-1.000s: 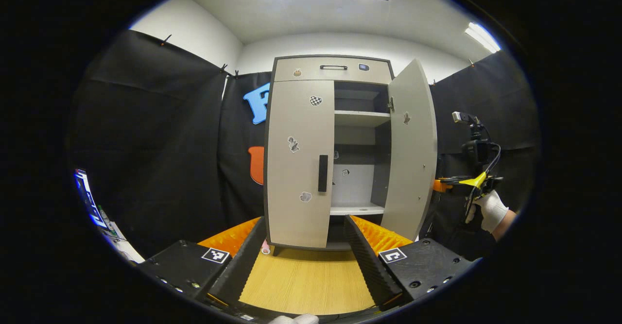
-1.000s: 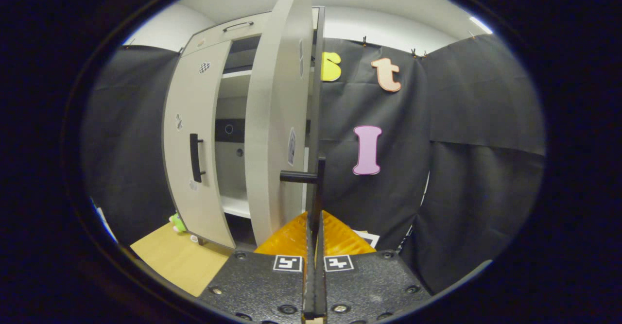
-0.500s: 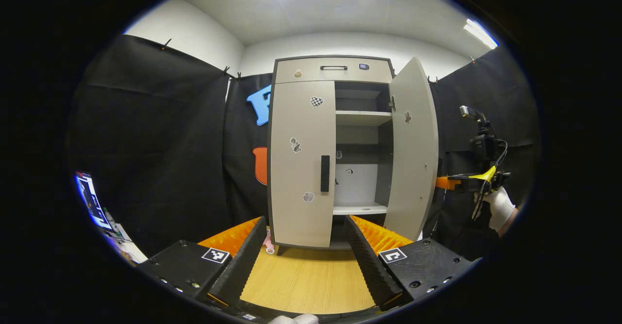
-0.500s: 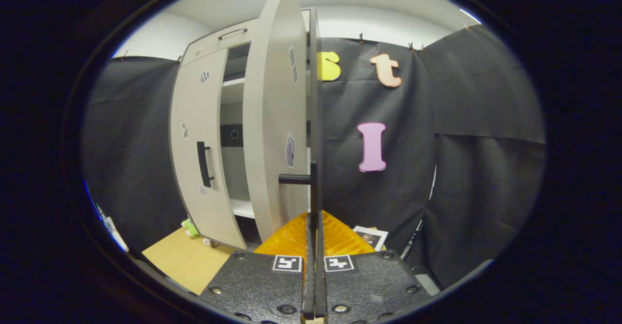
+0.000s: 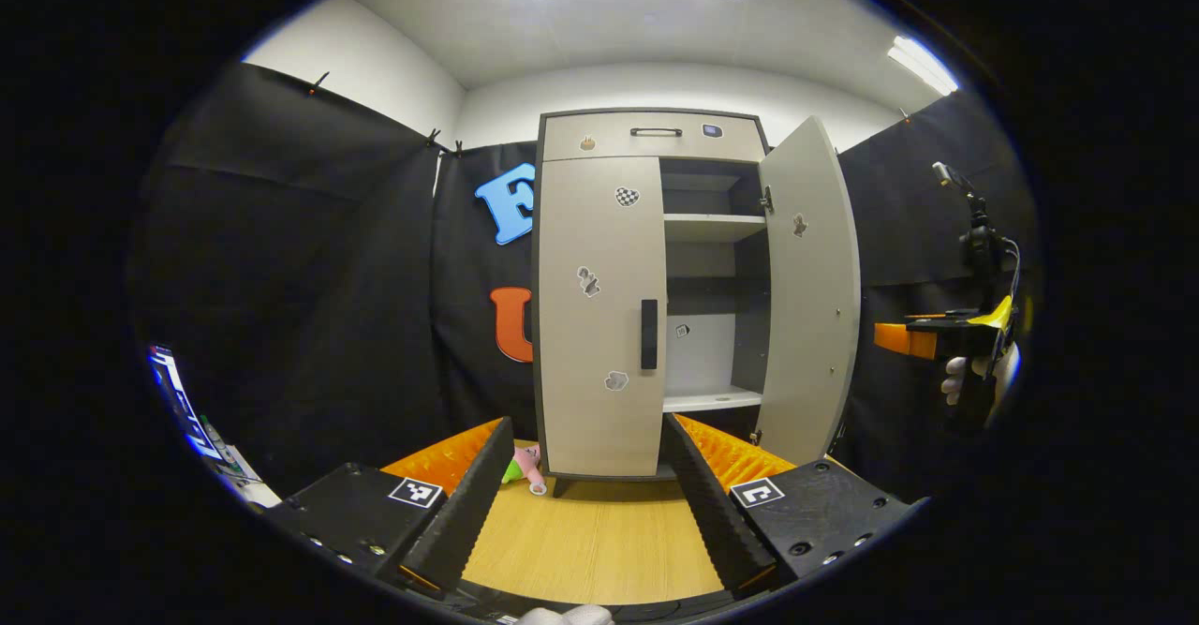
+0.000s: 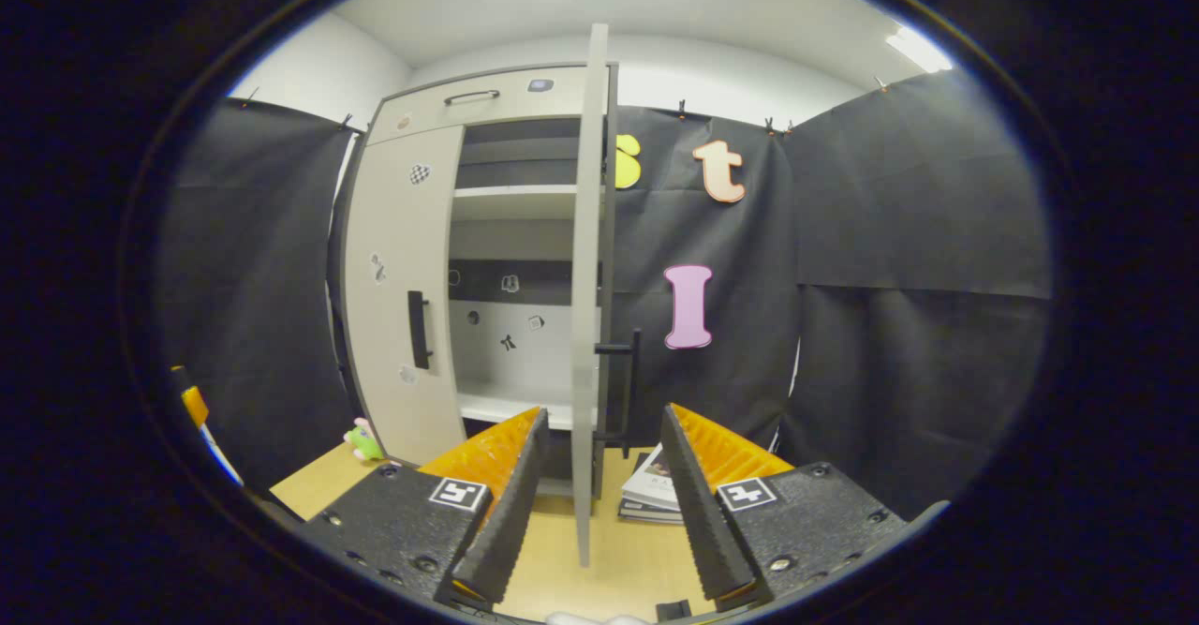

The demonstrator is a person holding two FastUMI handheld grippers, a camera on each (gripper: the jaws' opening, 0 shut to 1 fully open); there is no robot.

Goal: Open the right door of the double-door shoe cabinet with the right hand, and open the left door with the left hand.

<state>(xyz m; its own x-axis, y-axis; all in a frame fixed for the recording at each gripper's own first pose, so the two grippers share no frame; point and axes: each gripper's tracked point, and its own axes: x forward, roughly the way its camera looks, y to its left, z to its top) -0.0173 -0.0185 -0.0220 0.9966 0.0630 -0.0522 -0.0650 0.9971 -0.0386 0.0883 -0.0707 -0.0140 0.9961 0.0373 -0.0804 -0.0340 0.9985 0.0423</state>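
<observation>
Right door (image 6: 588, 278) edge-on ahead of right gripper (image 6: 599, 475)

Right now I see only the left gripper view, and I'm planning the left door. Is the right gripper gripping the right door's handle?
Observer: No. The right gripper is open, jaws wide apart, and the right door's handle stands beyond them, untouched.
Operator: Anything on the far side of that door?
Observer: Yes, a stack of magazines lies on the floor on the outer side of the right door, near its handle.
</observation>
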